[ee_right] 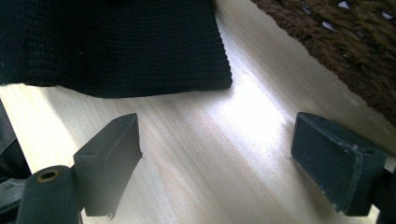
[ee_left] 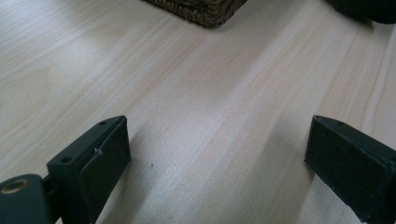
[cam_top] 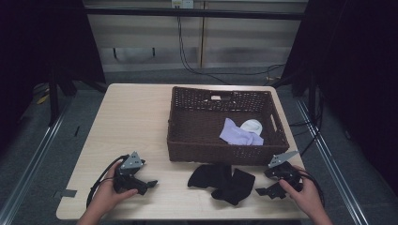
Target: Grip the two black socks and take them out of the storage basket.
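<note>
Light wood counter point(cam_top: 136, 117) carries a dark wicker basket point(cam_top: 187, 140) holding a lavender cloth point(cam_top: 237, 133) and white item point(cam_top: 252, 125). Black knit garment point(cam_top: 223, 180) lies just in front of it. Left hand-held gripper point(cam_top: 149, 183) and right hand-held gripper point(cam_top: 263, 191) both wide open, empty, resting low on the counter.

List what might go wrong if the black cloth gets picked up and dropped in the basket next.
1. The black cloth lies in overlapping folds, so the open right gripper may pinch only one layer and trail the rest.
2. It lies close against the wicker basket front wall; a low lift could snag there.
3. The lavender cloth and white item already inside could get covered.
</note>
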Available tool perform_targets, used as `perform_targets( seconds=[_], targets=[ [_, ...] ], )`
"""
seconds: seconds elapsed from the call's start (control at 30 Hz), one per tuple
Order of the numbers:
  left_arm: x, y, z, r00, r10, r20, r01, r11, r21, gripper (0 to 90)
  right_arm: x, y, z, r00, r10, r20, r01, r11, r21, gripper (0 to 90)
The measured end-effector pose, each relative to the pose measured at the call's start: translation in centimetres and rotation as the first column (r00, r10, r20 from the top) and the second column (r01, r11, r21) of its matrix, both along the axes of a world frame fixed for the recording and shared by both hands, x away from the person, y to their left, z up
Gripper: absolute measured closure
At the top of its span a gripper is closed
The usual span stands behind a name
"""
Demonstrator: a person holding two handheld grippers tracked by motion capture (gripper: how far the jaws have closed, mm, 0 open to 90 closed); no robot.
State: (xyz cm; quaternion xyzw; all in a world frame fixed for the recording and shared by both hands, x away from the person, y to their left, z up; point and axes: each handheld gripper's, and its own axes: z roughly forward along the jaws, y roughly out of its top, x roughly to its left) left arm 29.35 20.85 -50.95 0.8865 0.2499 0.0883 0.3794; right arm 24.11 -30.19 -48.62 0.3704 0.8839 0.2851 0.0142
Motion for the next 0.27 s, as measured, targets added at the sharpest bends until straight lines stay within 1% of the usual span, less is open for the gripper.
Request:
perform_targets(
  seconds=[0.07, 0.13, 0.23, 0.27],
  targets=[
    [0.00, 0.00, 0.00, 1.0000, 0.000, 0.000, 0.000, 1.0000, 0.000, 6.2, -0.15, -0.05, -0.19, 0.9995, 0.000, 0.030, 0.000, 1.0000, 0.005, 14.8],
    [0.00, 0.00, 0.00, 1.0000, 0.000, 0.000, 0.000, 1.0000, -0.001, 6.2, -0.33, -0.06, -0.28, 0.9990, 0.000, 0.044, 0.000, 1.0000, 0.005, 14.7],
    [0.00, -0.01, 0.00, 1.0000, 0.000, 0.000, 0.000, 1.0000, 0.000, 6.1, -0.44, 0.02, -0.33, 0.9984, 0.000, 0.056, 0.000, 1.0000, -0.001, 14.7],
    [0.00, 0.00, 0.00, 1.0000, 0.000, 0.000, 0.000, 1.0000, 0.000, 6.1, -0.44, 0.08, -0.28, 0.9985, 0.000, 0.055, 0.000, 0.9999, -0.010, 14.7]
  ],
)
